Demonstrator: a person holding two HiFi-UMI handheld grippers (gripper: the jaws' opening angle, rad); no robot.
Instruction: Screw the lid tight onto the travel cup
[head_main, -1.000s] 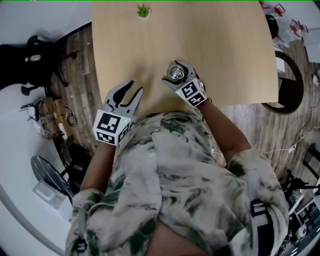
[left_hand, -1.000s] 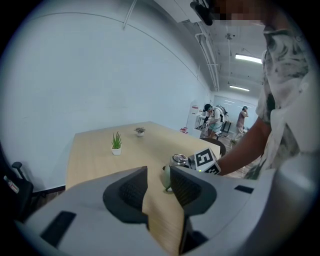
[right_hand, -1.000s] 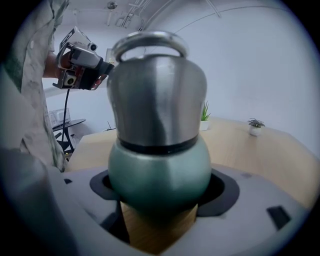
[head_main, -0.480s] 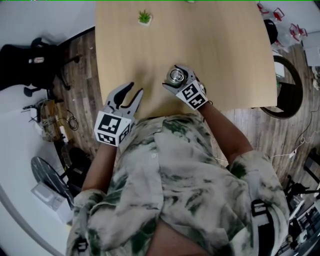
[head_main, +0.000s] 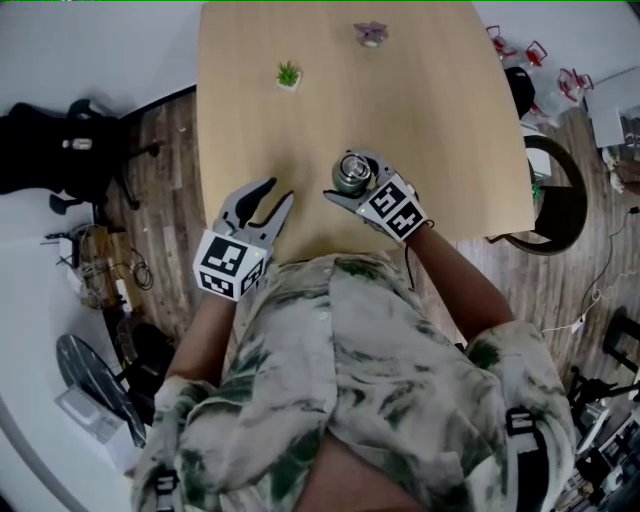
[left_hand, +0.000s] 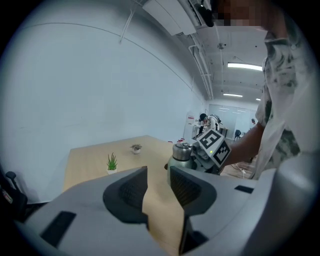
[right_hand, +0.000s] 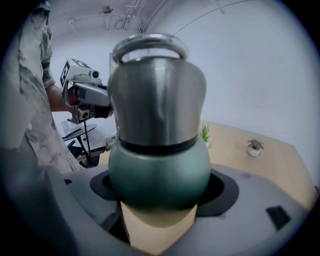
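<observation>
Travel cup (right_hand: 159, 175) first: your right tongs (head_main: 348, 176) are clamped on its green belly, one jaw on each side. It looks to sit just clear of the worktop (head_main: 430, 100), near the front edge. Your left tongs (left_hand: 157, 176) stand part-way apart with only bare worktop between them, off to the cup's left and touching nothing. The steel lid (right_hand: 157, 95) sits square on the cup, ring handle up, with a dark band at the joint. So the lid is on, but you can't tell from here whether it is screwed home. If it isn't, the left tongs must take the lid and twist while the right holds the body.
</observation>
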